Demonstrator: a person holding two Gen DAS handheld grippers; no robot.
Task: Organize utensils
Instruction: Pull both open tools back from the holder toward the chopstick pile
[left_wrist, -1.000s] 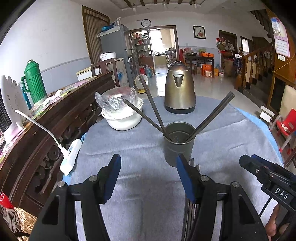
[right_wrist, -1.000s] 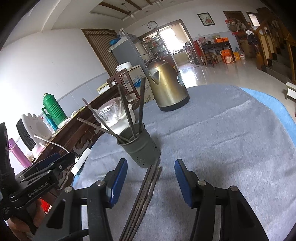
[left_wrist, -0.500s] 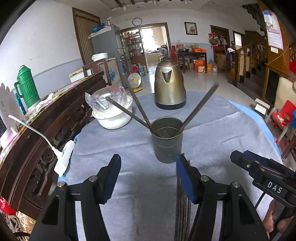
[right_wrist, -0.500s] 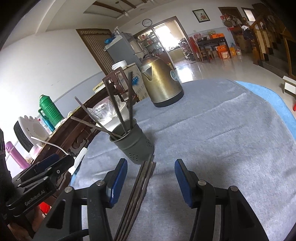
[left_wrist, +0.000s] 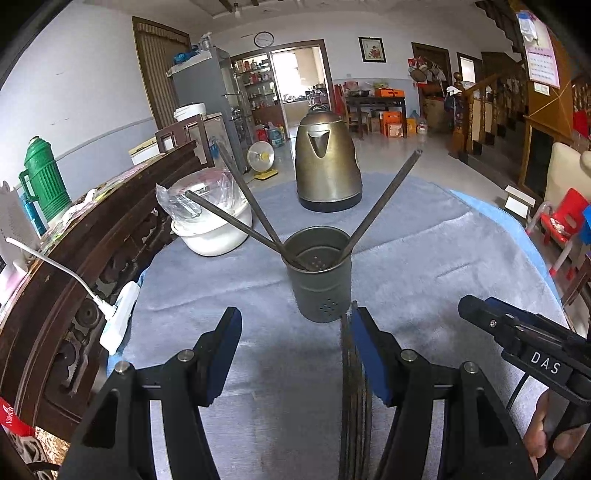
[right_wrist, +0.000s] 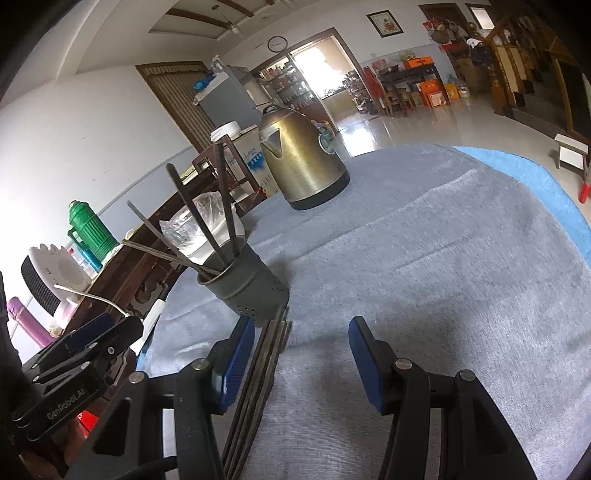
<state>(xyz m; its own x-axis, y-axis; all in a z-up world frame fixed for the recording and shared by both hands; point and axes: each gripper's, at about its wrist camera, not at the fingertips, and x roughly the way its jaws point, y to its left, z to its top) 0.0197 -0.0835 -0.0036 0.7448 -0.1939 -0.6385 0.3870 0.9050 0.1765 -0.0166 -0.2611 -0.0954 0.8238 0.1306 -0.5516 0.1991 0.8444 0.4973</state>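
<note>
A dark metal utensil holder (left_wrist: 318, 273) stands on the grey cloth and holds three dark chopsticks (left_wrist: 384, 201) that lean outward. It also shows in the right wrist view (right_wrist: 245, 286), where several chopsticks (right_wrist: 201, 225) stick out of it. A bundle of loose chopsticks (left_wrist: 352, 398) lies flat on the cloth in front of the holder, by my left gripper's right finger; in the right wrist view the bundle (right_wrist: 258, 373) lies beside that gripper's left finger. My left gripper (left_wrist: 295, 352) is open and empty. My right gripper (right_wrist: 301, 363) is open and empty.
A bronze kettle (left_wrist: 327, 171) stands behind the holder. A white bowl covered in plastic (left_wrist: 212, 221) sits to its left. A dark wooden cabinet (left_wrist: 74, 258) with a white plug strip (left_wrist: 120, 321) borders the table's left edge. The other gripper shows at right (left_wrist: 524, 347).
Both grippers have pulled back from the holder, which now sits farther off in both views. More of the loose chopstick bundle shows. Both grippers stay open.
</note>
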